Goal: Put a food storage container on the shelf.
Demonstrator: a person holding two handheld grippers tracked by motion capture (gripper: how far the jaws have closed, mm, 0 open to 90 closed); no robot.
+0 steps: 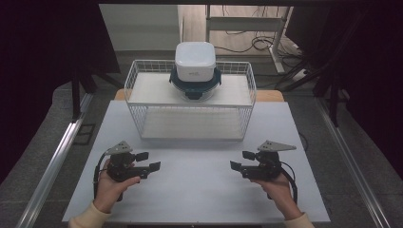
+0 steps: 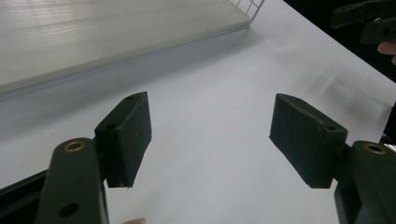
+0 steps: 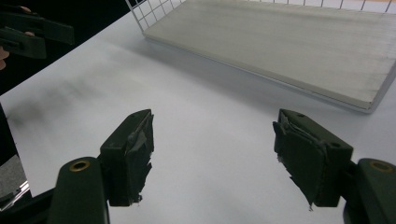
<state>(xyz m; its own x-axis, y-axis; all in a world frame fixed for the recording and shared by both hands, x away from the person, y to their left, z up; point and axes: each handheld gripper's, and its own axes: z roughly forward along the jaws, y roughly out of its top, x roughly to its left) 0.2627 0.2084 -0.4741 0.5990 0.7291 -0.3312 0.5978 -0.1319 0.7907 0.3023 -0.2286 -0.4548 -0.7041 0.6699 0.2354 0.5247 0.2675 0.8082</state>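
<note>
The high view looks forward and down from the near side onto the white table (image 1: 199,190), with the wire basket (image 1: 190,102) at its far middle. The left gripper view rides low and close over the table (image 2: 210,140), facing the basket's near corner (image 2: 243,9). The right gripper view sits equally low, facing the basket (image 3: 280,51); both share the table in front of the basket.

Two claws (image 1: 148,161) (image 1: 242,160), one wire basket (image 1: 190,121), one lidded container (image 1: 195,70).
</note>
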